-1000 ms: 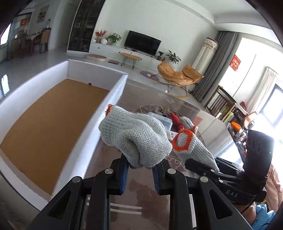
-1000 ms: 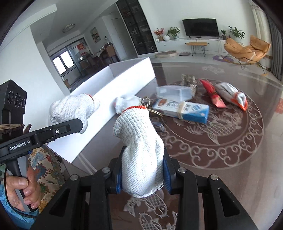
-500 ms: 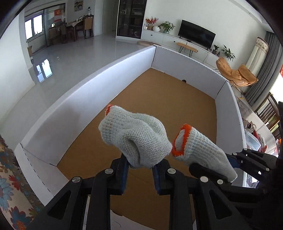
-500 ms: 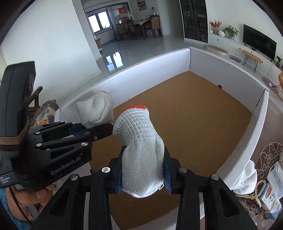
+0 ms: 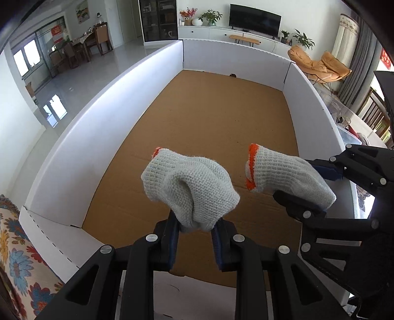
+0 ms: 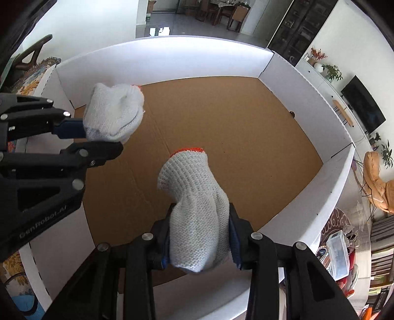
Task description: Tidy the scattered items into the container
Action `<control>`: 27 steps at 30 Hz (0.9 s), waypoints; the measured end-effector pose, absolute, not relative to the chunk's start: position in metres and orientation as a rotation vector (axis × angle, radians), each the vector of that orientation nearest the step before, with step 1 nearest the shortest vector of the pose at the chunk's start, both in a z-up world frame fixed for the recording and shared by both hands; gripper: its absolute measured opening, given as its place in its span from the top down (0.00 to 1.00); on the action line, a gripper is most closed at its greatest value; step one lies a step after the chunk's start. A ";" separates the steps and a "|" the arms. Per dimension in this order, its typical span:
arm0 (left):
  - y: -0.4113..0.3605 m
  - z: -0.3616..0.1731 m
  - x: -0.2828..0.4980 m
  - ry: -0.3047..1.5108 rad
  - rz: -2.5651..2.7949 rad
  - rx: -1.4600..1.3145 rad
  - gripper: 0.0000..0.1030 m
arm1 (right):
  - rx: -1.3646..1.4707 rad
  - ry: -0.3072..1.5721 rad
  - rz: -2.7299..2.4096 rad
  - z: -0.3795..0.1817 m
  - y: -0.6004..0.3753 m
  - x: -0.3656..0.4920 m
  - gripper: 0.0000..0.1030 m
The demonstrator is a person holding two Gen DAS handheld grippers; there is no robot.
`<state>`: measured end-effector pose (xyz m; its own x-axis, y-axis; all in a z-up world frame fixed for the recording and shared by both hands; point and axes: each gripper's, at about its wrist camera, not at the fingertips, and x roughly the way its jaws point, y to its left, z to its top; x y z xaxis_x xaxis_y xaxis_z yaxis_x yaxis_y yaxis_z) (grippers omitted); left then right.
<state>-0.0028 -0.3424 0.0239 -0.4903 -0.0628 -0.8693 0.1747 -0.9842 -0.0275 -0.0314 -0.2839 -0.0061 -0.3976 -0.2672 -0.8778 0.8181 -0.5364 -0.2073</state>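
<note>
My left gripper [image 5: 194,227] is shut on a grey knit glove [image 5: 189,189] with an orange cuff; it also shows in the right wrist view [image 6: 113,115]. My right gripper [image 6: 199,236] is shut on a second grey knit glove [image 6: 194,204] with an orange cuff, seen from the left wrist view [image 5: 288,172] too. Both gloves hang in the air above the brown cardboard floor of the large white-walled box [image 5: 81,137], whose wall also shows in the right wrist view [image 6: 315,197]. The box floor is bare.
Outside the box on the right lie a clear plastic container [image 6: 339,251] and other scattered items on a patterned table. A floral cloth [image 5: 14,251] lies at the near left. A living room with a TV [image 5: 254,16] and an orange chair [image 5: 317,64] lies behind.
Both grippers have swung left from the table with the scattered items to over the box, each still holding its glove, and have moved further in over the box floor.
</note>
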 end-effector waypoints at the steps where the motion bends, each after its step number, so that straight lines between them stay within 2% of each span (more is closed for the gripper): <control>1: -0.345 0.027 -0.002 0.223 -2.609 1.482 0.76 | 1.078 0.792 -1.992 -0.003 -0.277 -0.035 0.53; 3: -0.347 0.036 -0.005 0.277 -2.612 1.418 0.72 | 1.093 0.623 -1.958 0.007 -0.266 -0.052 0.47; 4: -0.347 0.042 -0.005 0.267 -2.606 1.382 0.63 | 1.109 0.520 -1.931 0.014 -0.263 -0.063 0.47; 5: -0.347 0.047 -0.006 0.257 -2.602 1.349 0.46 | 1.121 0.419 -1.905 0.019 -0.258 -0.072 0.46; 8: -0.347 0.062 -0.010 0.248 -2.586 1.277 0.25 | 1.089 0.308 -1.929 0.035 -0.246 -0.092 0.42; 14: -0.320 0.090 0.002 0.205 -2.659 1.179 0.25 | 0.890 0.064 -2.062 0.073 -0.176 -0.071 0.41; 19: -0.235 0.110 0.020 0.169 -2.873 1.173 0.24 | 0.886 -0.009 -2.307 0.050 -0.066 -0.052 0.41; 21: -0.189 0.110 0.023 0.165 -2.965 1.194 0.13 | 0.937 -0.004 -2.433 0.033 -0.011 -0.048 0.41; 22: -0.167 0.105 0.026 0.167 -3.002 1.214 0.03 | 0.974 -0.013 -2.493 0.025 0.018 -0.045 0.41; 24: -0.123 0.087 0.029 0.159 -3.066 1.265 0.01 | 1.075 -0.034 -2.600 0.009 0.073 -0.041 0.41; 27: -0.060 0.046 0.019 0.052 -3.071 1.427 0.01 | 1.177 -0.042 -2.744 -0.007 0.144 -0.024 0.41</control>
<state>0.0185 -0.0599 0.0464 -0.6205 0.2330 -0.7488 -0.2073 -0.9696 -0.1299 -0.0238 0.1438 -0.0073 -0.6791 -0.1533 -0.7179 0.1313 -0.9875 0.0866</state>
